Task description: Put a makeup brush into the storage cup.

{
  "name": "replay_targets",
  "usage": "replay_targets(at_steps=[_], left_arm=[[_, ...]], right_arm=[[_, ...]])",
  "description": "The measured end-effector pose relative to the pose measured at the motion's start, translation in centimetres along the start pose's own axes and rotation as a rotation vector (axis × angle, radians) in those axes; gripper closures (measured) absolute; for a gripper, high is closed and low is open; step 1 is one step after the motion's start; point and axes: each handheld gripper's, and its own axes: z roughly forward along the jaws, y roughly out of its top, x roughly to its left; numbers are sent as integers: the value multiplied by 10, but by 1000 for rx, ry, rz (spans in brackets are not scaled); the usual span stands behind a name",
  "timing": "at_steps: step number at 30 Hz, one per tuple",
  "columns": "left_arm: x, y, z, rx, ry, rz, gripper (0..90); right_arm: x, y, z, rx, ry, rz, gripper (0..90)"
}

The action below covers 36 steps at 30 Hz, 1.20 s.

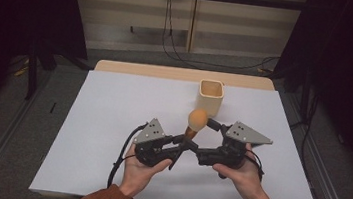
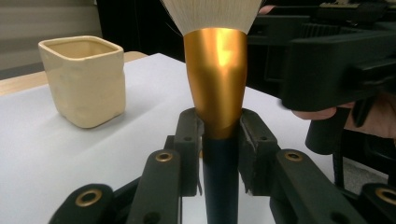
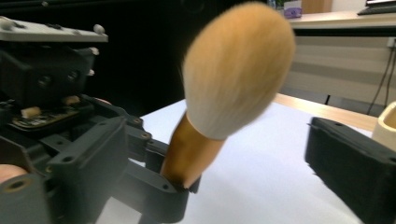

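Brush (image 1: 196, 122) stands upright over mid-counter (image 1: 101, 121), its dark handle clamped in the left hand-held gripper (image 1: 182, 143). The right hand-held gripper (image 1: 212, 124), jaws wide and empty, sits just beside the bristles. A cream cup (image 1: 211, 96) stands near the far edge.

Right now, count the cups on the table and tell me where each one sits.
1. The cream square cup stands upright toward the far edge of the white table, right of centre, beyond the brush and apart from it. Nothing looks hidden.
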Motion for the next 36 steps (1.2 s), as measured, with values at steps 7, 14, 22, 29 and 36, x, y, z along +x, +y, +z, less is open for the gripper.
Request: replay_targets(at_steps=[7, 14, 22, 29, 36], left_arm=[[0, 0, -1, -1, 1, 5, 717], [0, 0, -1, 7, 7, 17, 717], [-1, -1, 1, 16, 9, 23, 717], [-1, -3, 2, 25, 10, 41, 717], [0, -4, 1, 32, -5, 35, 715]], right_arm=[[-2, -3, 3, 9, 11, 44, 259], [-1, -6, 5, 23, 61, 50, 429], [-2, -8, 6, 20, 109, 78, 625], [-3, -10, 7, 34, 123, 103, 654], [-2, -10, 7, 44, 123, 93, 662]])
